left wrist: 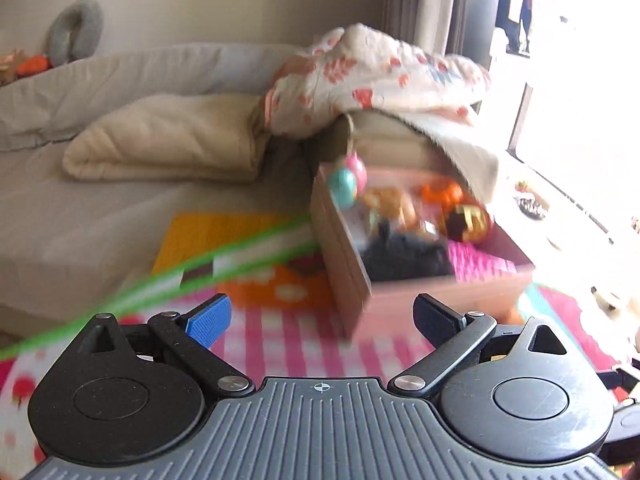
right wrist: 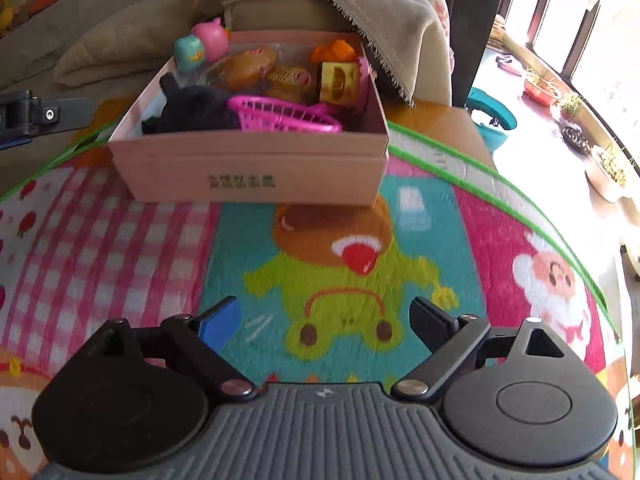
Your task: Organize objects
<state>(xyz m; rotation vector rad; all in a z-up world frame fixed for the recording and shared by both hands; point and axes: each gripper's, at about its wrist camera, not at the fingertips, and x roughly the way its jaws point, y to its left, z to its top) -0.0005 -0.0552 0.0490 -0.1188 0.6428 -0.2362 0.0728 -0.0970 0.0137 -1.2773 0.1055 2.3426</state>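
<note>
Colourful play mat (right wrist: 120, 240), pink box (right wrist: 256, 168) filled with toys, left gripper (left wrist: 322, 316) and right gripper (right wrist: 324, 320) fingers apart, empty

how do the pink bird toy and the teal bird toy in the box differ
1. Colour: the pink bird toy is pink; the teal bird toy is blue-green with an orange mark on its front.
2. Place: in the right wrist view the pink one sits further back in the pink box, the teal one in front of it and to the left.

Both are small, rounded, upright figures side by side at the box's far left corner.
</note>
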